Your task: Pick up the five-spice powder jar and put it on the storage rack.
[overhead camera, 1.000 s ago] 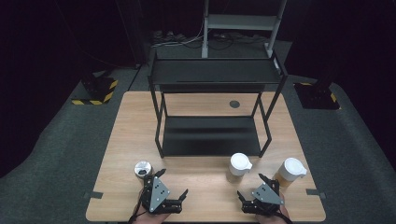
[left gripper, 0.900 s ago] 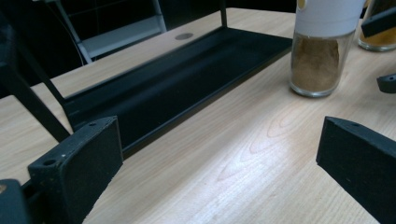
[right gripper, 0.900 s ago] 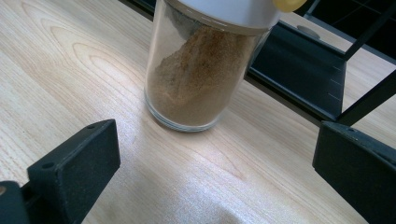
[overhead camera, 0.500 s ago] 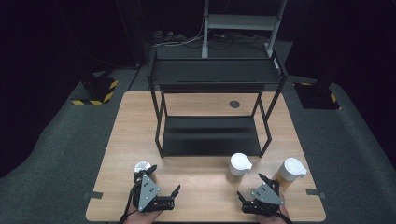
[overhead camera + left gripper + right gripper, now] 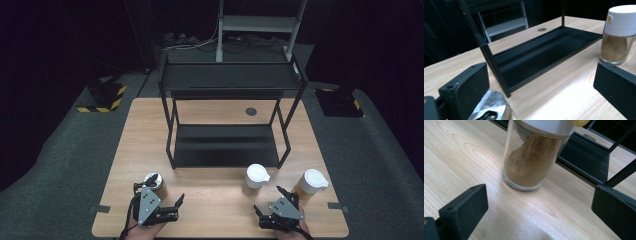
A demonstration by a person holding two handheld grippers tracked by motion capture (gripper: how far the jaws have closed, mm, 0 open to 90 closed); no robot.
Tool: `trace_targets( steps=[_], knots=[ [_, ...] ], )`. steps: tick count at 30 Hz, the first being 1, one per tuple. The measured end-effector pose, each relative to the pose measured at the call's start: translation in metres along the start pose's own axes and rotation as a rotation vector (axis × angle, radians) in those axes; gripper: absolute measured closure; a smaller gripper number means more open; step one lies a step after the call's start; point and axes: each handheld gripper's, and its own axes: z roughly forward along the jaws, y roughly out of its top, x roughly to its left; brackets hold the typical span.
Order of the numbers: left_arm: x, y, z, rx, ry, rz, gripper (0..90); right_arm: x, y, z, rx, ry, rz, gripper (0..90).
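Wood table [image 5: 215,195] w/ black rack [image 5: 227,120]; grey floor, dark room.

Both hands come in at the bottom edge of the high view. The left gripper [image 5: 159,200], lower left, has jaws spread wide; the right gripper [image 5: 272,202], lower right, gapes equally wide.

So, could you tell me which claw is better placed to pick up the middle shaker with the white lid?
The right claw, probably. It sits open just in front of the middle shaker, which stands between its jaws in the right gripper view. The left claw is across the table beside the metal-lidded jar.
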Motion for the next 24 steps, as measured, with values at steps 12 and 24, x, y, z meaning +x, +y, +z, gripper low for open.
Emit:
trace_targets(
  steps=[12, 24],
  knots=[
    [0.009, -0.004, -0.008, 0.001, 0.048, -0.02, 0.4, 0.0, 0.0, 0.0, -0.001, 0.002, 0.001, 0.0],
    [0.014, -0.008, -0.012, 0.014, 0.078, -0.03, 0.4, -0.001, 0.0, 0.0, -0.001, 0.003, 0.002, 0.0]
  ],
)
